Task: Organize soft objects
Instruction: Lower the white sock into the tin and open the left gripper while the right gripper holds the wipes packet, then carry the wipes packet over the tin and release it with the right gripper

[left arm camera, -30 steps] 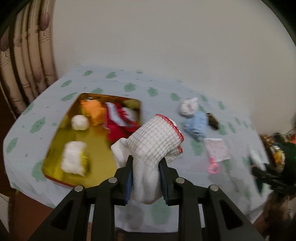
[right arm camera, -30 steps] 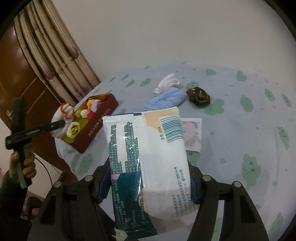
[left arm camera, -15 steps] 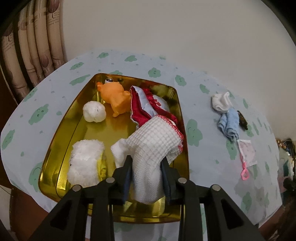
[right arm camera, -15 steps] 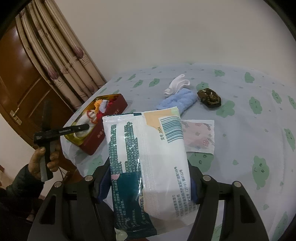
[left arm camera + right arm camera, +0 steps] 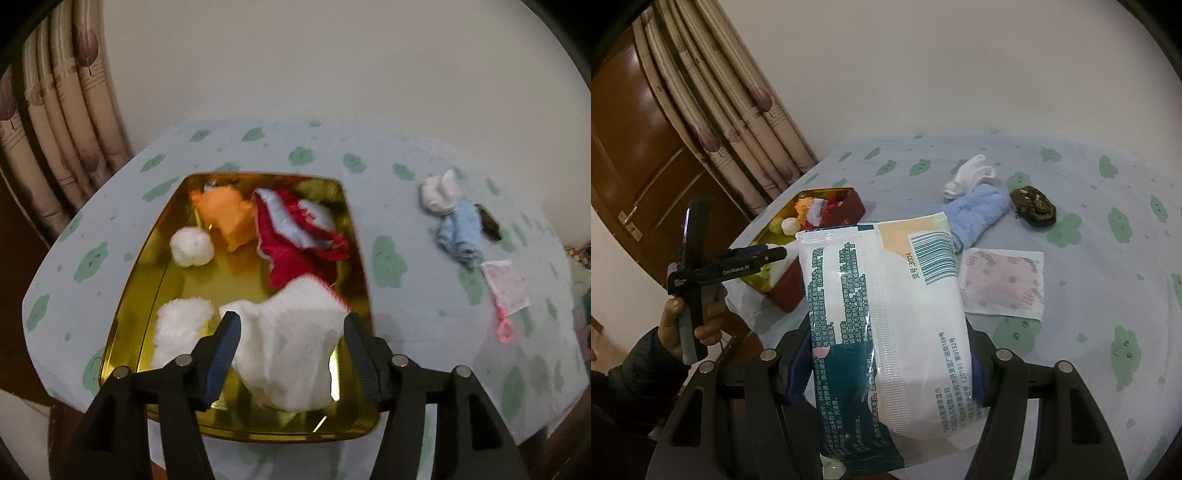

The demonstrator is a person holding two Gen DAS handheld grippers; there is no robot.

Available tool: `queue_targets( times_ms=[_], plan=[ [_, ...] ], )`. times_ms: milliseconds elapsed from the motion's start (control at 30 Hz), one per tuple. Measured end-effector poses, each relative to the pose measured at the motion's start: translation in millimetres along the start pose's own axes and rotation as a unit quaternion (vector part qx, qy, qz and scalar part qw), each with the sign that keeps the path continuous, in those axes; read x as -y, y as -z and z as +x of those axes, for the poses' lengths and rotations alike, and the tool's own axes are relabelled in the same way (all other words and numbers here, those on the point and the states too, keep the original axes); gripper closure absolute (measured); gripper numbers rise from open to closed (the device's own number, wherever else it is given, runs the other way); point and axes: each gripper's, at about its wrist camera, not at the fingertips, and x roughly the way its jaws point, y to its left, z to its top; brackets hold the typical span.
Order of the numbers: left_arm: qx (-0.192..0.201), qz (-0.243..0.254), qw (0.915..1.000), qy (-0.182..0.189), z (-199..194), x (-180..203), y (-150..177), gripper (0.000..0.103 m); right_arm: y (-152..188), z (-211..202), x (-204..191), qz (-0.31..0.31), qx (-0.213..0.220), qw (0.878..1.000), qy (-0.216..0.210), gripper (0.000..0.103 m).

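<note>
My left gripper (image 5: 291, 321) hovers over the near end of the gold tray (image 5: 364, 266), and its jaws are opening. The white waffle cloth with red trim (image 5: 291, 354) sits blurred between the spread fingers, and the pads no longer press on it. In the tray lie an orange plush (image 5: 225, 214), a red and white garment (image 5: 295, 240), a white ball (image 5: 191, 246) and a fluffy white piece (image 5: 181, 332). My right gripper (image 5: 886, 365) is shut on a pack of wet wipes (image 5: 886, 321), held above the table's near edge.
On the flowered tablecloth right of the tray lie a white sock (image 5: 967, 177), a blue towel (image 5: 979, 214), a dark brown object (image 5: 1032, 210) and a pink packet (image 5: 1004, 282) with a pink ring (image 5: 504, 330). Curtains and a wooden door stand at the left.
The left gripper came over the tray and sank toward it. Its jaws spread and let go of the white cloth. The right gripper keeps its hold on the wipes pack.
</note>
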Motion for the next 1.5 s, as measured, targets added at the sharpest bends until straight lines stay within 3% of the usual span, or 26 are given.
queue_targets(
  times_ms=[167, 333, 400, 567, 767, 900, 1067, 1133, 1367, 1500],
  plan=[
    [0.022, -0.026, 0.9983, 0.048, -15.4, -7.1, -1.4, 0.04, -5.1, 0.6, -8.0, -0.004, 0.003, 1.0, -0.006, 0.039],
    [0.068, -0.071, 0.995, 0.014, -48.7, -19.1, 11.4, 0.04, -23.4, 8.7, -34.5, -0.039, 0.004, 0.999, -0.02, 0.039],
    [0.082, -0.085, 0.9929, -0.015, -62.2, -21.7, 22.8, 0.04, -32.4, 17.7, -52.4, -0.059, 0.001, 0.998, -0.03, 0.039],
    [0.071, -0.087, 0.9908, -0.076, -70.0, -22.2, 51.0, 0.039, -53.7, 56.7, -95.0, -0.08, -0.018, 0.994, -0.068, 0.039],
    [0.064, -0.122, 0.9868, -0.085, -68.7, -40.1, 68.5, 0.039, -85.1, 129.6, -137.7, -0.073, -0.056, 0.99, -0.11, 0.039],
    [0.095, -0.135, 0.9786, -0.122, -80.1, -49.6, 71.1, 0.039, -105.0, 179.6, -157.9, -0.068, -0.076, 0.99, -0.1, 0.039],
    [0.104, -0.142, 0.9785, -0.108, -85.8, -55.5, 70.6, 0.04, -115.2, 237.9, -173.1, -0.044, -0.104, 0.991, -0.07, 0.039],
    [0.102, -0.13, 0.9789, -0.12, -85.4, -52.6, 70.1, 0.04, -114.6, 255.3, -176.9, -0.035, -0.111, 0.991, -0.061, 0.039],
    [0.099, -0.125, 0.9797, -0.121, -83.2, -55.1, 67.9, 0.039, -110.7, 284.5, -180.4, -0.021, -0.121, 0.992, -0.034, 0.038],
    [0.093, -0.134, 0.978, -0.13, -81.1, -61.2, 67.2, 0.04, -110.3, 290.9, -184.5, -0.02, -0.123, 0.992, -0.034, 0.031]
  ],
)
